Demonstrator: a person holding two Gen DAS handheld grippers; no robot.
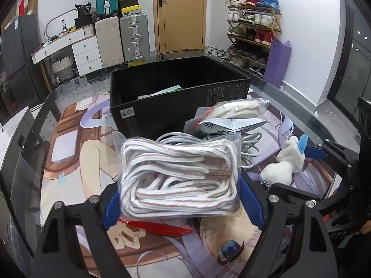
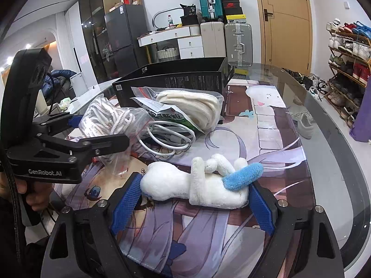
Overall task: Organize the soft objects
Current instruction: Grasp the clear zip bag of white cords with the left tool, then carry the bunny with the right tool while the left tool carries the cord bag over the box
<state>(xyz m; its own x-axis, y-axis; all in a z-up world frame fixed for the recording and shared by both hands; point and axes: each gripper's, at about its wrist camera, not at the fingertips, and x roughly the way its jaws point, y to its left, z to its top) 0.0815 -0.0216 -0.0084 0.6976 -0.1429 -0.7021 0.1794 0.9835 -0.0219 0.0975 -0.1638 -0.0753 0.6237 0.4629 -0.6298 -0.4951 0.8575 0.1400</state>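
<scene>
**Two tools, two soft loads, and both grips look thin**

Both blue-padded tools sit spread around their targets. The left tool (image 1: 183, 199) brackets a clear plastic bag of white-and-tan striped laces (image 1: 178, 173); its pads are at the bag's sides, and I cannot tell whether they press yet. If they only catch slippery film, the bag could slide out or sag. The looped white charging cable (image 1: 245, 148) just behind the bag may snag and get dragged along.

The right tool (image 2: 194, 199) straddles a white plush rabbit with a blue ear (image 2: 199, 185) lying on its side on the printed desk mat (image 2: 266, 125). Its pads stand beside the toy's head and rear, seemingly not squeezing. The plush probably compresses, so a shallow pinch might let it roll free.

Beyond them, a bag of cream fabric (image 2: 194, 106) and a green-and-white packet (image 2: 167, 113) lean against the open black cardboard box (image 1: 176, 97), crowding that side.
</scene>
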